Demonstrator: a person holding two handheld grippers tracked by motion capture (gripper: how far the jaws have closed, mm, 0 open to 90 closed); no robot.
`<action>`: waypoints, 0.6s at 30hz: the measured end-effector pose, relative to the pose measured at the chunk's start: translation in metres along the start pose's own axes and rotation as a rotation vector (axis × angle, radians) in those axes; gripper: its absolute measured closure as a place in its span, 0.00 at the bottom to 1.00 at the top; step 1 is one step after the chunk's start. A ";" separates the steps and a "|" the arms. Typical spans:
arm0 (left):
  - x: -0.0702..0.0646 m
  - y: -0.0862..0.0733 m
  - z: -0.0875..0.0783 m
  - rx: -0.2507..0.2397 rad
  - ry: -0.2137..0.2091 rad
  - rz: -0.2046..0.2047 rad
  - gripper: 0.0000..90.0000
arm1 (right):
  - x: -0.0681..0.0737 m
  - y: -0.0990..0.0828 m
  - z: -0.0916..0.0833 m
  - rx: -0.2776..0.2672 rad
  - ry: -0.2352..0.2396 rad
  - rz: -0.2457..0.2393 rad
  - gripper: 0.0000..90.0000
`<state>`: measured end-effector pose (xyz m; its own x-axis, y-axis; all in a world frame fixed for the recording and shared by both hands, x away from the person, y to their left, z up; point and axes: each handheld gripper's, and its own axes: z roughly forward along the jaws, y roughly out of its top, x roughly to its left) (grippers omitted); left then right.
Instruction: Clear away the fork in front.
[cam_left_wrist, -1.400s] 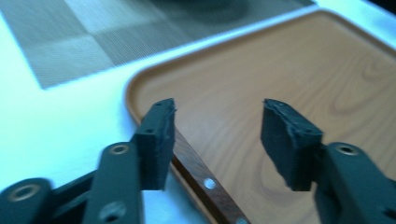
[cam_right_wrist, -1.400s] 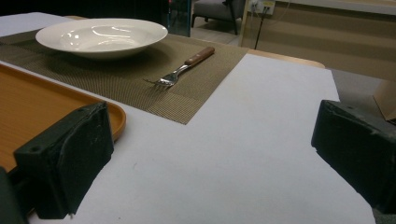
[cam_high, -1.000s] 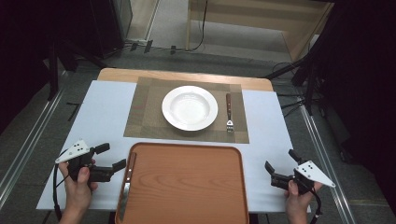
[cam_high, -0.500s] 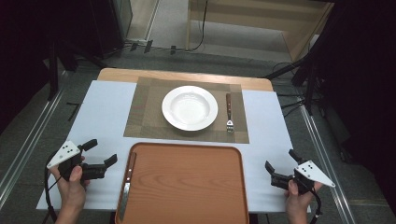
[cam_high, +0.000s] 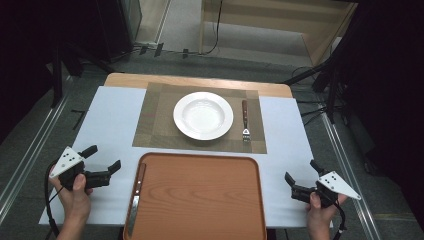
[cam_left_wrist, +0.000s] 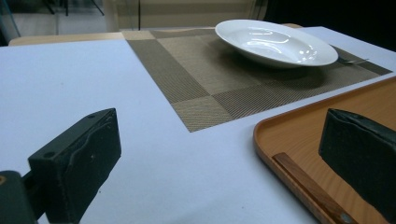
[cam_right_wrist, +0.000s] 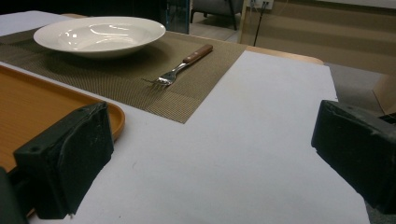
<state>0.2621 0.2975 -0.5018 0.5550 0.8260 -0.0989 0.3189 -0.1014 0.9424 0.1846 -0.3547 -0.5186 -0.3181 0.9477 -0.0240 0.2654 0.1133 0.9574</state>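
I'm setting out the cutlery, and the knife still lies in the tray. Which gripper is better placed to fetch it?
Left, probably. The knife lies along the tray's left edge, right beside the open left gripper. The right gripper, also open, sits beyond the tray's far side.

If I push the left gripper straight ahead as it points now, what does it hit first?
Probably the raised rim of the orange wooden tray, near the wood-handled knife lying in it. The left gripper is open and points right toward it; depth is uncertain.
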 end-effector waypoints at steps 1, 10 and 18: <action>0.000 0.000 0.000 0.002 0.000 0.006 0.00 | 0.000 0.000 0.000 0.004 -0.002 -0.001 0.00; -0.002 -0.004 -0.001 -0.029 -0.021 0.003 0.00 | 0.000 0.011 0.002 0.040 -0.024 0.029 0.00; -0.003 -0.005 -0.002 -0.037 -0.004 0.005 0.00 | 0.000 0.030 0.021 0.095 -0.031 0.025 0.00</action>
<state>0.2573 0.2962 -0.5059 0.5592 0.8235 -0.0957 0.2879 -0.0846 0.9539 0.2118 -0.3450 -0.4964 -0.2829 0.9591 -0.0111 0.3580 0.1163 0.9264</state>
